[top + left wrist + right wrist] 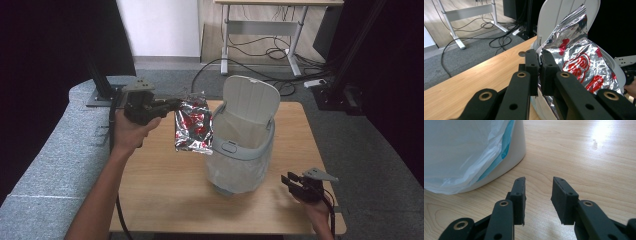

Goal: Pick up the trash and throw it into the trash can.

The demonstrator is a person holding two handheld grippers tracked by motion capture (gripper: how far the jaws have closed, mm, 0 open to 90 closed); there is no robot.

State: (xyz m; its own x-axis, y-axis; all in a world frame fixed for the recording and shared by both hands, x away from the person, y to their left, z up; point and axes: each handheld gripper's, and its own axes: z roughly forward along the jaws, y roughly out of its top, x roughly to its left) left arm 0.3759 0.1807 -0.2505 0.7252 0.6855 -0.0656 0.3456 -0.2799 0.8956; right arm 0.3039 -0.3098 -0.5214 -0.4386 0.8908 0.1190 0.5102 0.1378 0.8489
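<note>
Foil snack bag (579, 62) pinched in left gripper (539, 60) jaws; right gripper (538, 192) jaws part-open, empty, beside bin (516, 150).

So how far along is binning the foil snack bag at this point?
Done: the white bin stands with its lid up and a liner bag fitted, and the left gripper is shut on the edge of the foil snack bag, held in the air beside the bin's rim. In hand: carrying it over the opening. Left: dropping it in. The right gripper rests open on the table, empty.
</note>
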